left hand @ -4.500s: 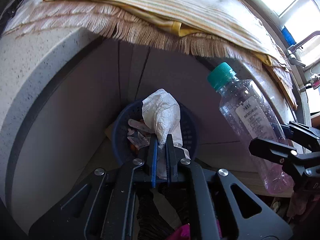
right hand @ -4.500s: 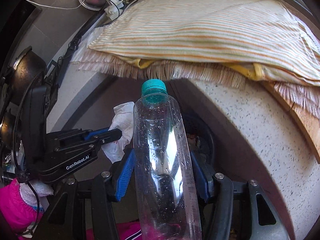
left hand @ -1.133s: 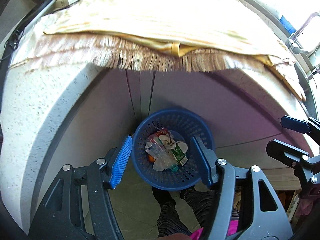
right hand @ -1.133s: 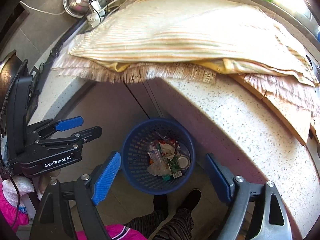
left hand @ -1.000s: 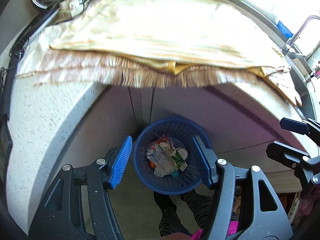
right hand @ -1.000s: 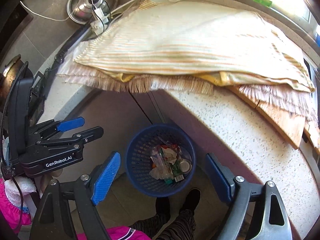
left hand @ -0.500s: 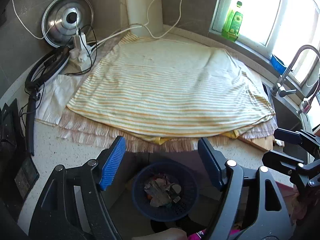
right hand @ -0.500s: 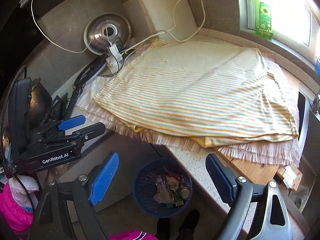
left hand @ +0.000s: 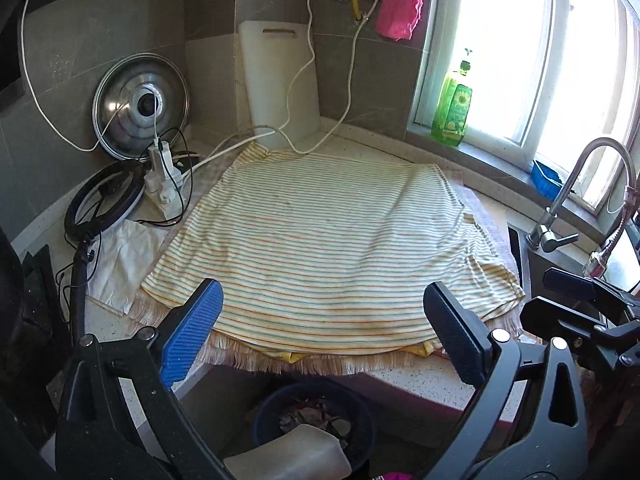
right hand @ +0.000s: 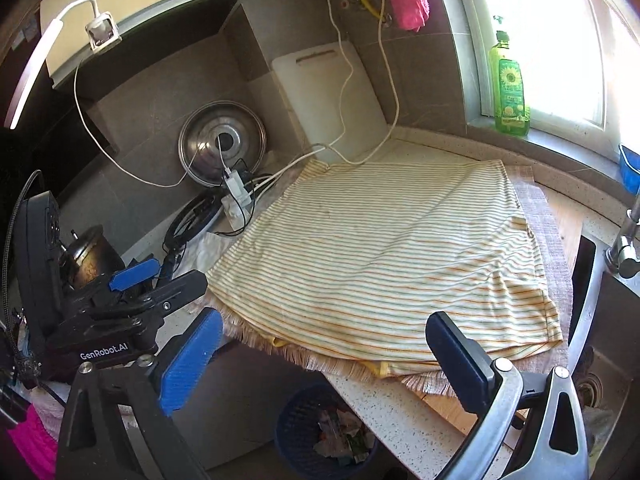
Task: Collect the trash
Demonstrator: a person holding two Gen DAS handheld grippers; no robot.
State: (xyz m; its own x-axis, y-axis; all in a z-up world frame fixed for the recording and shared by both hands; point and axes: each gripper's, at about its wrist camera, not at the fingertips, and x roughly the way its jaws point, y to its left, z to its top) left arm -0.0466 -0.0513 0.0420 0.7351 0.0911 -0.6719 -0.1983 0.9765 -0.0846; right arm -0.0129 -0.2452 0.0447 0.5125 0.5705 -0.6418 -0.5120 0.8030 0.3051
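We hold the left gripper over the front edge of the counter, its blue-padded jaws spread wide with nothing between them. Our right gripper hangs just beside it, equally wide apart and empty. Both look across a striped cloth spread over a fringed mat on the countertop. Below the counter edge, on the floor, stands the blue trash basket, with crumpled wrappers and paper scraps lying inside. Against the back wall lean a white cutting board and a steel pot lid. A green dish-soap bottle stands on the windowsill.
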